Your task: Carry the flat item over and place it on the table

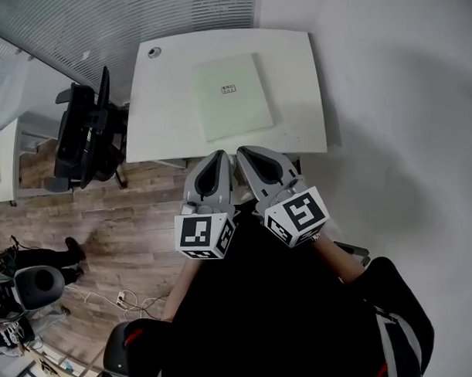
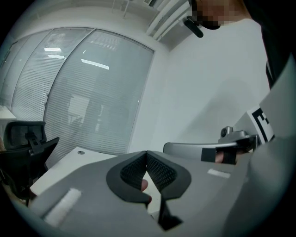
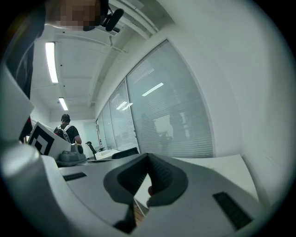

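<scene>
jaws shut and empty, flat item already on the table

jaws of both grippers are closed, pad tip against pad tip, with nothing between them. the left gripper [image 1: 218,155] and right gripper [image 1: 247,151] are held side by side close to the person's body, short of the table [image 1: 303,120]. the flat item [image 1: 233,95] lies on the tabletop, near its middle and a little askew, well apart from both grippers. judged from this, the placing looks done.

the item is thin and pale green with a small label, perhaps a booklet or pad. it probably weighs little and may bend if held by one corner. it sits flush on the smooth top, so a jaw has no gap to get under. the likely way to take it is to slide it until its near edge overhangs the table's front, then pinch that edge, one gripper at each side. its cover looks smooth, so a shallow pinch could slip.

only the head view shows the item, how it lies, and the chair [image 1: 83,139] left of the table. the gripper views look almost level over the tabletop and the item does not show in them. they do show the ribbed pads meeting. the right gripper view alone shows a person [image 3: 67,132] far across the room.
</scene>
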Tool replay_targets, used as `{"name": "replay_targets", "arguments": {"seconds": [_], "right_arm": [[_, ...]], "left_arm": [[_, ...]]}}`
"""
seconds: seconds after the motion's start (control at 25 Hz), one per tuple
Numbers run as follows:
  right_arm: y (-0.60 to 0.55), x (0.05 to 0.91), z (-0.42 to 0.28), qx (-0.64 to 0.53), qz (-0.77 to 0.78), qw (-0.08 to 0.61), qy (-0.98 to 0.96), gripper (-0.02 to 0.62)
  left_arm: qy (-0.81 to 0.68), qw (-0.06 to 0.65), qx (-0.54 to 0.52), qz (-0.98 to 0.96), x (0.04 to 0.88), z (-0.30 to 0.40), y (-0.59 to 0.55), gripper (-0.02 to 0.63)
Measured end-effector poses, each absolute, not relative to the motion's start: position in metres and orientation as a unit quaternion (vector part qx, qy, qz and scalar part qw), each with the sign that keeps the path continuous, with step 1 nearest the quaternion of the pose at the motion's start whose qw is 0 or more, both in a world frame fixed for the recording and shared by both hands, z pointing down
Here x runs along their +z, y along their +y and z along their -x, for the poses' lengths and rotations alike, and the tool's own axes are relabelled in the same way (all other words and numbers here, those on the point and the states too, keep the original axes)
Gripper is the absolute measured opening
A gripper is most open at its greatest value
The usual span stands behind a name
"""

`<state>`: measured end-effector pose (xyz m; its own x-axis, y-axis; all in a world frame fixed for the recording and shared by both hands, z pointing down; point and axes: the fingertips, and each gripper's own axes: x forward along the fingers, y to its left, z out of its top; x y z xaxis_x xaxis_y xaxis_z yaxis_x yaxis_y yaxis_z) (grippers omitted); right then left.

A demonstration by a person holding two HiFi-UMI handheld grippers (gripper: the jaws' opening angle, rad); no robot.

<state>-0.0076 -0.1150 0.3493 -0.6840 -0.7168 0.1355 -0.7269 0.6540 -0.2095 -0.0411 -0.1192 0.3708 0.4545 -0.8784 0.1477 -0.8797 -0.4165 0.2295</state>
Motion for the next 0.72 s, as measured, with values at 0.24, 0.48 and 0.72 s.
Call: {"name": "replay_targets", "arguments": {"seconds": [0.24, 0.48, 0.72], "right_arm": [[-0.114, 0.353, -0.005, 0.127, -0.407, 0.020, -0.905, 0.000], [-0.111, 0.353, -0.004, 0.127, -0.408, 0.023, -0.904, 0.000], [-0.112, 0.356, -0.009, 0.125, -0.416, 0.023, -0.900, 0.000]], "left_arm": [[-0.516, 0.127, 0.018, -0.847, 0.375, 0.026, -0.118, 0.006], [-0.505, 0.148, 0.007, -0.851, 0.377, 0.027, -0.117, 0.005], [-0.503, 0.151, 0.009, -0.851, 0.381, 0.026, -0.117, 0.005]]}}
